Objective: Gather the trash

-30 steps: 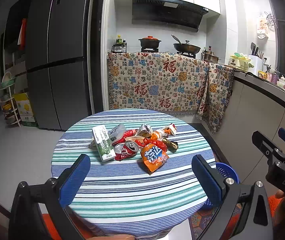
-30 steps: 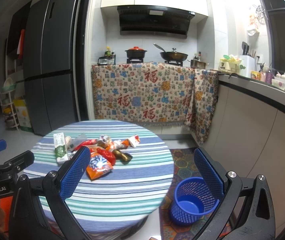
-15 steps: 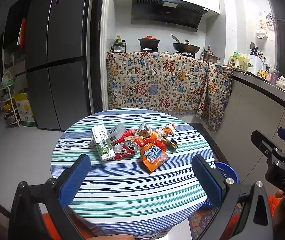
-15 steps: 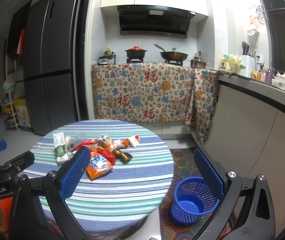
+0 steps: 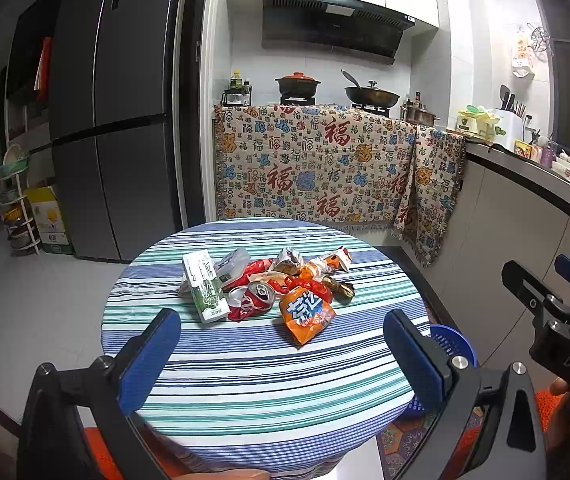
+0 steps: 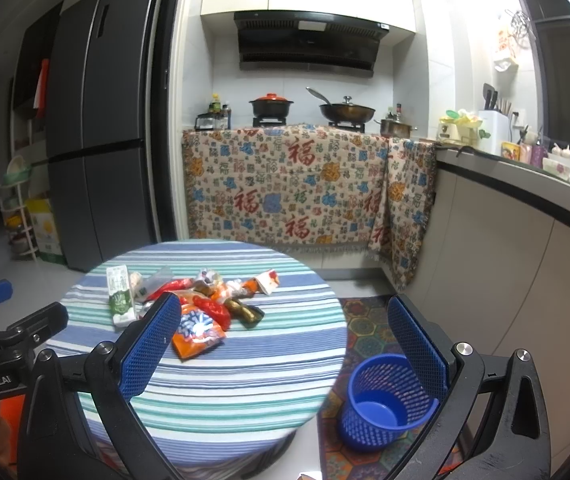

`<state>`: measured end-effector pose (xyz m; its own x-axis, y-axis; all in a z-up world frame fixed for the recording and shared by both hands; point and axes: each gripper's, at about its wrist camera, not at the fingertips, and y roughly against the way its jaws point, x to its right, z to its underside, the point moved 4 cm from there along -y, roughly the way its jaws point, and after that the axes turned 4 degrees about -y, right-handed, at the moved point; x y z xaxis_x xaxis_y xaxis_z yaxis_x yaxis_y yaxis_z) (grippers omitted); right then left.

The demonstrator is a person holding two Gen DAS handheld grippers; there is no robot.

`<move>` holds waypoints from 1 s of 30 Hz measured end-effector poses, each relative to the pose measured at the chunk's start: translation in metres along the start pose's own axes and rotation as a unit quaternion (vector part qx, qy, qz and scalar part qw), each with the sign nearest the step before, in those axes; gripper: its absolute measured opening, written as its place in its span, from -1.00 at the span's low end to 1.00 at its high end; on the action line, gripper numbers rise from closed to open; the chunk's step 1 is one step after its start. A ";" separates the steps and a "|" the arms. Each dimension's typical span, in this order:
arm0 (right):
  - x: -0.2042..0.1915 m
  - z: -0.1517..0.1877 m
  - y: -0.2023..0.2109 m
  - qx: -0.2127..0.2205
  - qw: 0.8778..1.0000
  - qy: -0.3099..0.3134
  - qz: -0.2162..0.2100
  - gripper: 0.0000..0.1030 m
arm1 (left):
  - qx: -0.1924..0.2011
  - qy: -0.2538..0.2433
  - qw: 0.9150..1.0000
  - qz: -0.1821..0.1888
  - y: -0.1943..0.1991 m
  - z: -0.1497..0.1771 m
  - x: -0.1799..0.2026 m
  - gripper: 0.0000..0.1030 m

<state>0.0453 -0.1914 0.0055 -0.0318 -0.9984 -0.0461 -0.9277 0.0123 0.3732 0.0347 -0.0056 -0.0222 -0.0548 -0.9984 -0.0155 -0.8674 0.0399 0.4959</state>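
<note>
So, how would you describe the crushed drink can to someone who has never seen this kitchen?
Find the round table with the striped blue and green cloth, and the litter heaped on it. At the near edge of the heap, between the green and white carton and the orange snack bag, lies the can: the only metal piece, red and silver, dented.

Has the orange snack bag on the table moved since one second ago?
No. The orange snack bag lies at the same place beside the crushed can.

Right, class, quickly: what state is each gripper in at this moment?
Left gripper: open, holding nothing, above the striped table.
Right gripper: open, holding nothing, the blue basket in front of it.
</note>
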 end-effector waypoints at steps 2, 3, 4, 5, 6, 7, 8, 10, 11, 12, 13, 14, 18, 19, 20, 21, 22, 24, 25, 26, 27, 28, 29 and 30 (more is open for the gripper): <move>0.000 0.000 0.000 0.000 1.000 0.001 0.001 0.99 | 0.000 0.000 1.000 0.000 0.000 0.000 0.001 1.00; 0.000 0.000 0.000 0.000 1.000 0.001 0.000 0.99 | 0.000 0.000 1.000 0.000 0.000 0.000 0.000 1.00; 0.001 0.000 0.000 0.000 1.000 0.001 0.000 0.99 | 0.000 0.000 1.000 0.000 0.000 0.000 0.000 1.00; 0.001 0.000 0.000 0.000 1.000 0.001 0.000 0.99 | 0.000 0.000 1.000 0.000 0.000 0.000 0.000 1.00; 0.001 0.000 0.000 0.000 1.000 0.001 0.000 0.99 | 0.000 0.000 1.000 0.000 0.000 0.000 0.000 1.00; 0.000 0.000 0.000 0.000 1.000 0.001 0.000 0.99 | 0.000 0.000 1.000 0.000 0.000 0.000 0.000 1.00; 0.001 0.000 0.000 0.000 1.000 0.001 0.000 1.00 | 0.000 0.000 1.000 0.000 0.000 0.000 0.000 1.00; 0.000 0.000 0.000 0.000 1.000 0.000 0.000 0.99 | 0.000 0.000 1.000 0.000 0.000 0.000 0.000 1.00; 0.000 0.000 0.000 0.000 1.000 0.000 0.000 0.99 | 0.000 0.001 1.000 0.000 0.000 0.000 0.000 1.00; 0.000 0.000 0.000 0.000 1.000 0.001 0.000 0.99 | 0.000 0.000 1.000 0.000 0.000 0.000 0.000 1.00; 0.000 0.000 0.000 0.000 1.000 0.001 0.001 0.99 | 0.000 0.000 1.000 0.000 0.000 0.000 0.000 1.00; 0.000 0.000 0.000 0.000 1.000 0.001 0.001 0.99 | 0.000 0.000 1.000 0.000 0.000 0.000 0.000 1.00; 0.000 0.002 0.000 -0.001 1.000 0.002 0.001 1.00 | 0.000 0.000 1.000 0.000 0.000 0.000 0.000 1.00; 0.000 0.002 0.000 -0.001 1.000 0.001 0.001 0.99 | 0.000 0.000 1.000 0.000 0.000 0.000 0.000 1.00; 0.000 0.002 0.000 -0.001 1.000 0.001 0.001 0.99 | 0.000 0.000 1.000 0.000 0.000 0.001 0.000 1.00; 0.000 0.001 0.000 0.000 1.000 0.001 0.001 1.00 | 0.000 0.000 1.000 0.001 0.000 0.001 0.000 1.00; 0.000 0.001 0.000 0.000 1.000 0.002 0.001 0.99 | 0.000 0.000 1.000 0.000 0.000 0.001 0.000 1.00; 0.000 0.001 0.000 -0.001 1.000 0.001 0.001 0.99 | 0.000 0.000 1.000 0.000 0.000 0.000 -0.001 1.00; 0.000 0.002 -0.001 -0.001 1.000 0.001 0.002 0.99 | 0.000 0.000 1.000 0.001 0.000 0.000 -0.001 1.00; 0.000 0.002 -0.001 -0.001 1.000 0.001 0.001 0.99 | 0.000 0.000 1.000 0.001 0.000 0.001 0.000 1.00; 0.000 0.003 -0.002 -0.002 1.000 0.001 0.002 0.99 | 0.000 0.000 1.000 0.000 0.000 0.001 0.000 1.00; 0.000 0.003 -0.002 -0.001 1.000 0.001 0.002 0.99 | 0.000 0.000 1.000 0.000 0.000 0.001 -0.001 1.00; 0.000 0.003 -0.002 -0.002 1.000 0.002 0.002 0.99 | 0.000 0.000 1.000 0.000 0.000 0.001 0.000 1.00; 0.000 0.003 -0.002 -0.002 1.000 0.001 0.001 0.99 | 0.000 0.000 1.000 0.000 0.000 0.001 -0.001 1.00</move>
<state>0.0461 -0.1912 0.0024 -0.0333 -0.9985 -0.0431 -0.9263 0.0147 0.3766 0.0347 -0.0050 -0.0229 -0.0552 -0.9984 -0.0149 -0.8672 0.0405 0.4963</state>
